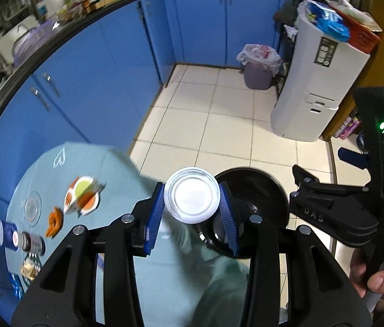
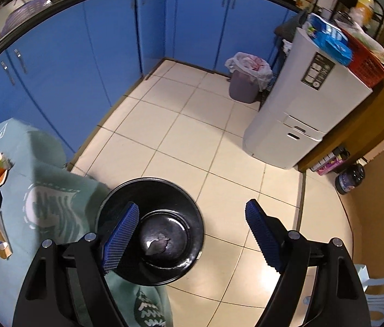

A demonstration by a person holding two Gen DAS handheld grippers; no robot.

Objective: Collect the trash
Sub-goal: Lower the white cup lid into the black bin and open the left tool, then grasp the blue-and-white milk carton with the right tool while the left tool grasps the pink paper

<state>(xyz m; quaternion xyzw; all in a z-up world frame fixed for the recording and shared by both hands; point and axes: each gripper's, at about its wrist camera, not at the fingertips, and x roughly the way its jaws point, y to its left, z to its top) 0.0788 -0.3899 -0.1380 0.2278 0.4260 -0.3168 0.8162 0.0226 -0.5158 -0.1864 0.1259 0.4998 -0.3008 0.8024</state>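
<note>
- Left wrist view: the left gripper (image 1: 192,204) is clamped on a white plastic cup (image 1: 191,194), one blue pad (image 1: 156,209) pressing each side, the cup's mouth facing the camera.
- Just beyond and right of the held cup stands a black trash bin (image 1: 268,188) on the tiled floor (image 1: 219,125).
- Only this view shows the litter left of the claw on the green tablecloth (image 1: 88,158): a torn snack wrapper (image 1: 83,194), an orange peel (image 1: 54,222), a blue can (image 1: 8,234) and a small jar (image 1: 32,242).
- It also shows the right gripper's body (image 1: 336,212) at the far right, held by a hand (image 1: 377,278).
- Right wrist view: the right gripper (image 2: 192,234) stands wide apart with nothing between its pads (image 2: 122,242).
- Only this view looks into the bin (image 2: 151,229), directly under the claw; a crumpled grey scrap (image 2: 158,245) lies at the bottom.
- Well beyond the claw: a lined waste basket (image 2: 246,79) beside a white appliance (image 2: 301,103).
</note>
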